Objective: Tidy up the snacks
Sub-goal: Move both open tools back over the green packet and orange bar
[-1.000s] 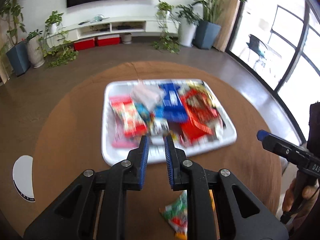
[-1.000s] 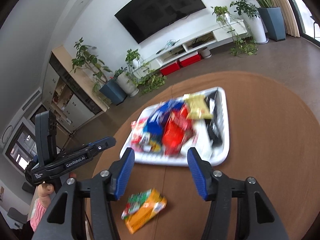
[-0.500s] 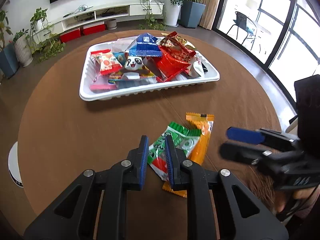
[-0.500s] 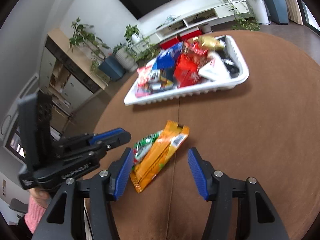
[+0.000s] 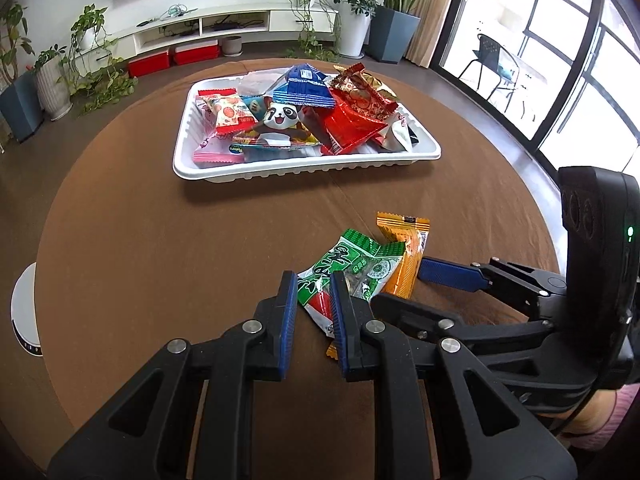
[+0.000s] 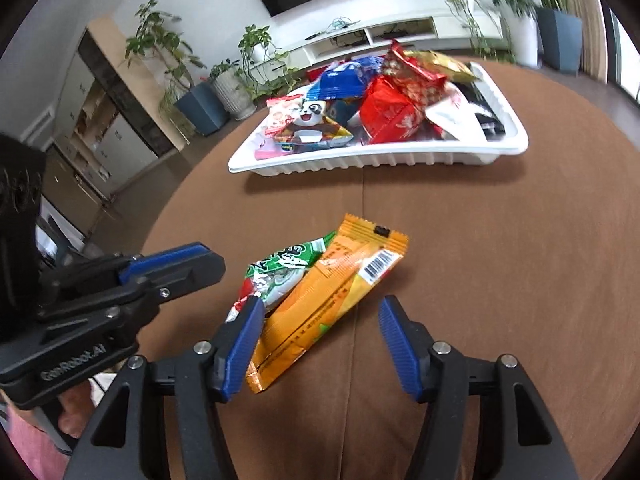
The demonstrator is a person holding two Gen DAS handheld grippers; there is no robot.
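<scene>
A green snack packet point(image 5: 352, 270) lies on top of an orange packet point(image 5: 410, 256) on the brown round table point(image 5: 160, 260). My left gripper point(image 5: 313, 286) hovers at the green packet's near end with a narrow gap between its jaws, holding nothing. My right gripper point(image 6: 322, 312) is wide open around the near end of the orange packet point(image 6: 332, 300), beside the green packet point(image 6: 276, 276). A white tray point(image 5: 304, 168) heaped with several snack packets sits farther back; the tray also shows in the right wrist view point(image 6: 384, 160).
In the left wrist view the right gripper point(image 5: 452, 274) lies just right of the two packets. In the right wrist view the left gripper point(image 6: 172, 264) sits just left of them. A white round object point(image 5: 24, 312) is at the table's left edge.
Both grippers have pulled back from the tray and come down low over the two loose packets near the table's front. The right gripper now straddles the orange packet.
</scene>
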